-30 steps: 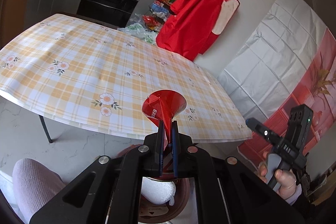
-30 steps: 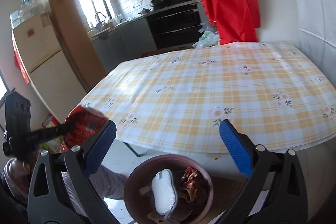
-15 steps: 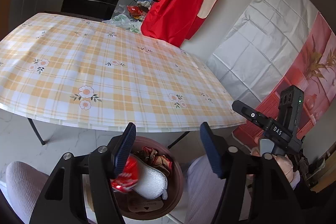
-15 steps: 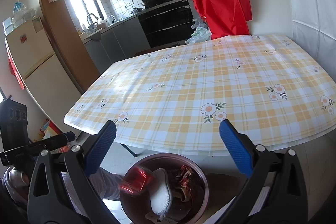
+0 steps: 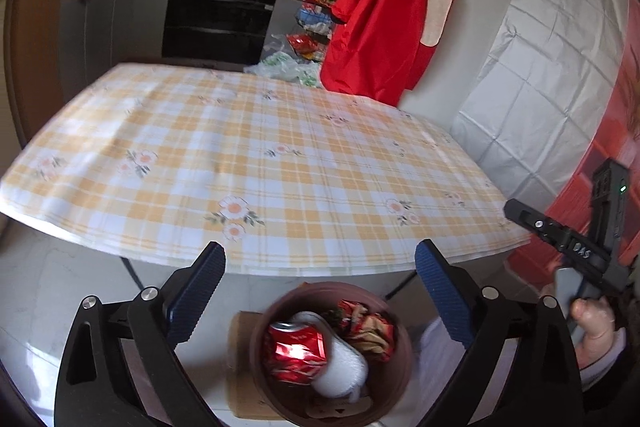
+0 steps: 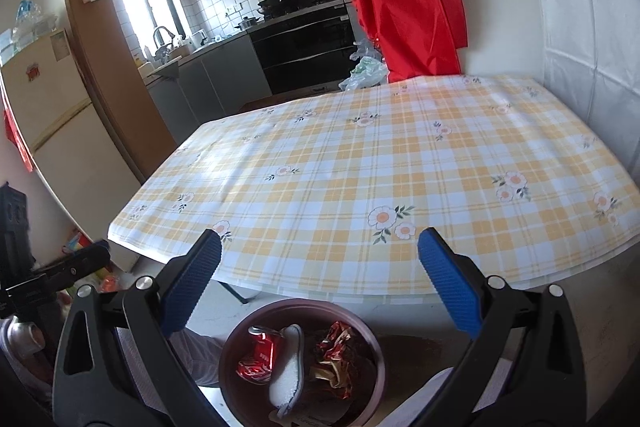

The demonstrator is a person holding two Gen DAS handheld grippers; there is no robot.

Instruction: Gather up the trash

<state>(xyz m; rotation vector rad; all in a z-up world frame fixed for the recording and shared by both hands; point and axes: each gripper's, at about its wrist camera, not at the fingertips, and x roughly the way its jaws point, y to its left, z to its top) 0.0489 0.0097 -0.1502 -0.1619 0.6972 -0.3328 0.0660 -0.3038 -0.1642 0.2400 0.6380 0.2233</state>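
The crushed red can (image 5: 296,349) is lying in the brown bin (image 5: 400,355) on the floor (beside a white foam piece (image 5: 340,371) and wrappers). The left gripper (image 5: 320,291) above it has just been opening, nothing between its jaws. The right gripper (image 6: 320,283) is spread wide too, empty, near the checkered table (image 6: 360,167).

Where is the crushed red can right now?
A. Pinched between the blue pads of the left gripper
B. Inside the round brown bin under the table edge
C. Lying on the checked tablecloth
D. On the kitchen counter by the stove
B: the crushed red can lies inside the brown bin beside a white foam piece, below the wide-open, empty left gripper.
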